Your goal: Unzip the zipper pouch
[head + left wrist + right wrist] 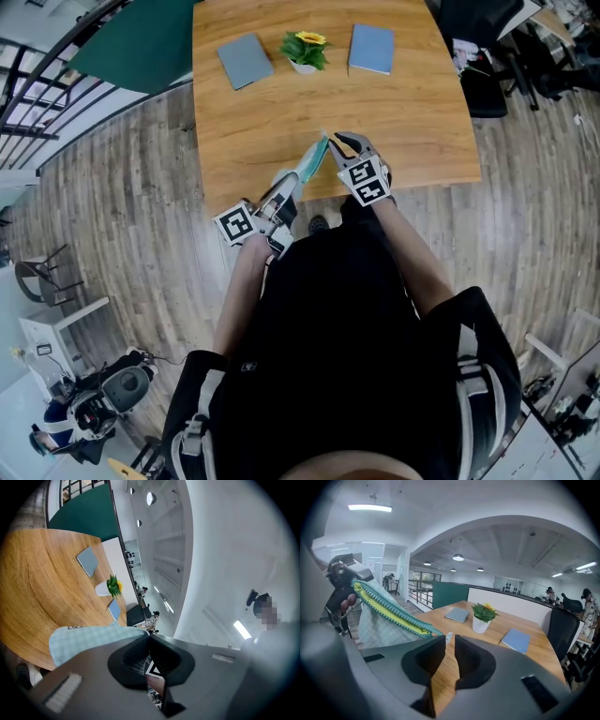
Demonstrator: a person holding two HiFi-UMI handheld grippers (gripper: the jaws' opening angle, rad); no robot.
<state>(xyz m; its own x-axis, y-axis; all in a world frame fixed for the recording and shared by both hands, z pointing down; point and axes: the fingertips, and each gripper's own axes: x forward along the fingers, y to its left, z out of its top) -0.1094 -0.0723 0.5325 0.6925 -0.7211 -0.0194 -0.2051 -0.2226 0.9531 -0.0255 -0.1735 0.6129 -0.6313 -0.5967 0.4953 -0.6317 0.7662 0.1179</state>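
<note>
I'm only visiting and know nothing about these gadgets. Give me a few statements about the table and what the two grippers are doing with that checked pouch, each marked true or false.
1. The left gripper is shut on one end of the pouch. True.
2. The right gripper is clamped on the pouch. False: its jaws stand slightly apart with only the wooden table showing between them.
3. The zipper is open, and yellow lining shows. True.
4. The potted plant has a red flower. False: the flower is yellow.
5. The plant stands between two notebooks. True.
</note>
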